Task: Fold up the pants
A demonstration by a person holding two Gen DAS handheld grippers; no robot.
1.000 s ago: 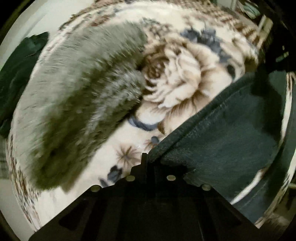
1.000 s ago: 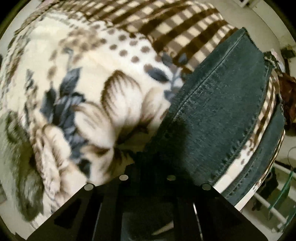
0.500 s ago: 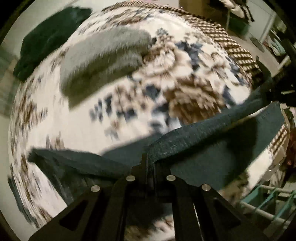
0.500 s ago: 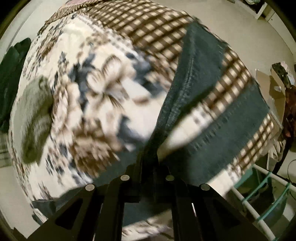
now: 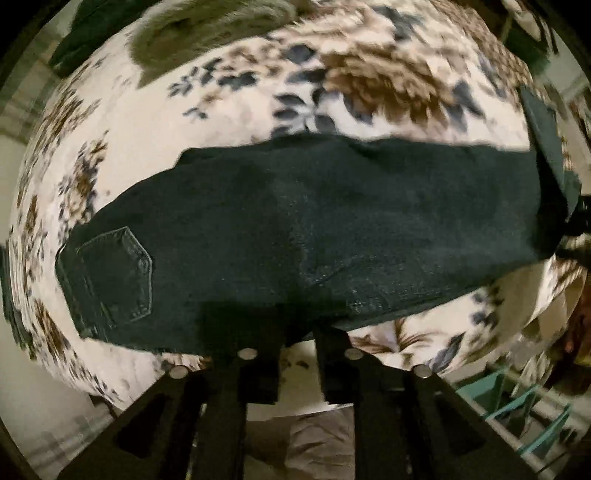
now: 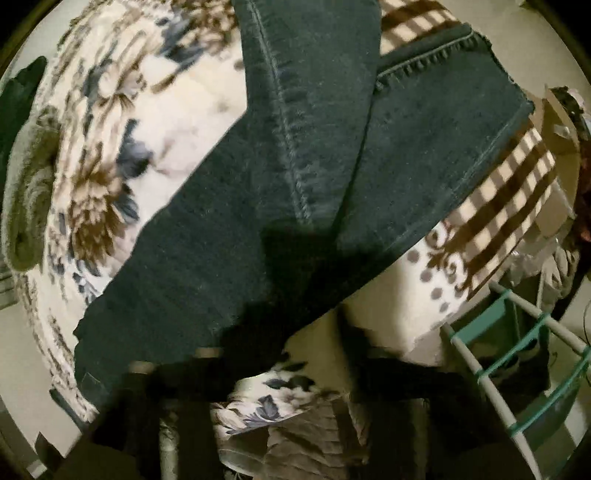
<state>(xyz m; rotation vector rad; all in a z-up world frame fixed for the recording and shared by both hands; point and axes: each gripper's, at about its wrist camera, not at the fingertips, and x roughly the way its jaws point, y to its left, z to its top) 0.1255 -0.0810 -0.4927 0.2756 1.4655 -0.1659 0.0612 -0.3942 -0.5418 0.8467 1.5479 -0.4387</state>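
Note:
Dark denim pants (image 5: 314,229) lie folded across the floral blanket (image 5: 184,122), with a back pocket (image 5: 118,273) showing at the left. My left gripper (image 5: 297,339) points down at the pants' near edge. Its jaws are opening, a narrow gap shows blanket between the fingers, and no cloth is pinched there. In the right wrist view the pants (image 6: 295,147) show one leg laid over the other, with the hem (image 6: 480,110) at the upper right. My right gripper (image 6: 306,343) is blurred at the bottom. Its jaws are opening wide, with only blanket between them.
A grey fuzzy cloth (image 5: 207,29) lies at the far side of the bed, also seen at the left in the right wrist view (image 6: 29,192). A dark green garment (image 6: 22,96) lies beyond it. A white and teal rack (image 6: 517,350) stands beside the bed's near edge.
Both grippers came toward the bed's near edge, drawing the denim with them, so the pants now lie doubled over. Both jaws, shut on denim before, have parted and let go.

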